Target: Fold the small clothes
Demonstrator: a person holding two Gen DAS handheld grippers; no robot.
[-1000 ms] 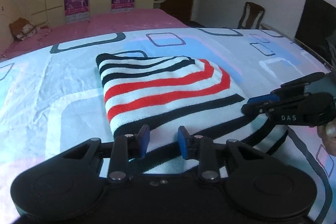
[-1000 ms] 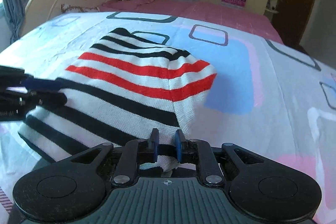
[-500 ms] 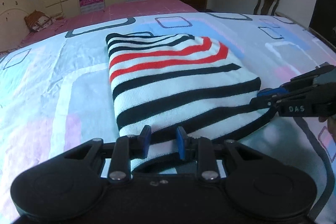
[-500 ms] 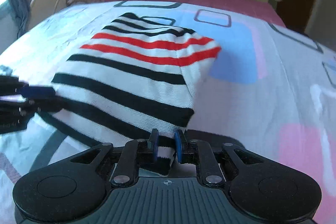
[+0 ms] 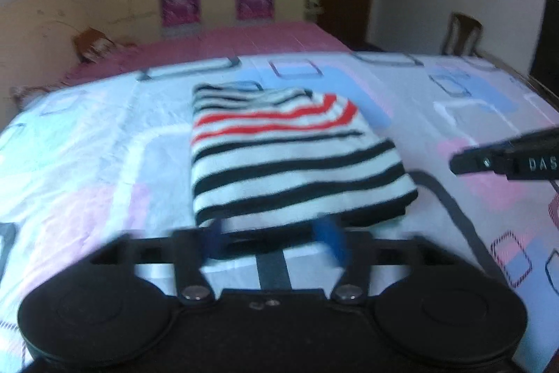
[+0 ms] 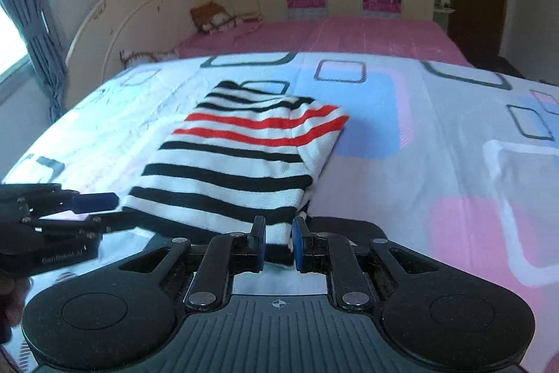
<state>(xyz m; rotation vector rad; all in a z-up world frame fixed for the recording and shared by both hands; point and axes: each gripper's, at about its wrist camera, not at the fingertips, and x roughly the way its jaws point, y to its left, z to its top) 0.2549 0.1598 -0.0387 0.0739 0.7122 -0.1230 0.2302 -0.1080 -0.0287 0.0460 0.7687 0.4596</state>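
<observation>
Your left tool [image 5: 276,238] is opening, its blue pads wide and clear of the folded striped garment [image 5: 279,159] lying on the bed [image 5: 87,163] at 12 o'clock. Your right tool [image 6: 277,242] is opening too, the garment's near corner between its pads.

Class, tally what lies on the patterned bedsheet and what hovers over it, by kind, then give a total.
Striped folded garment: 1
Handheld grippers: 2, the left gripper and the right gripper
Total: 3

Black left gripper [image 5: 272,238], blue pads, silver screws, right gripper [image 6: 277,242] ribbed
</observation>
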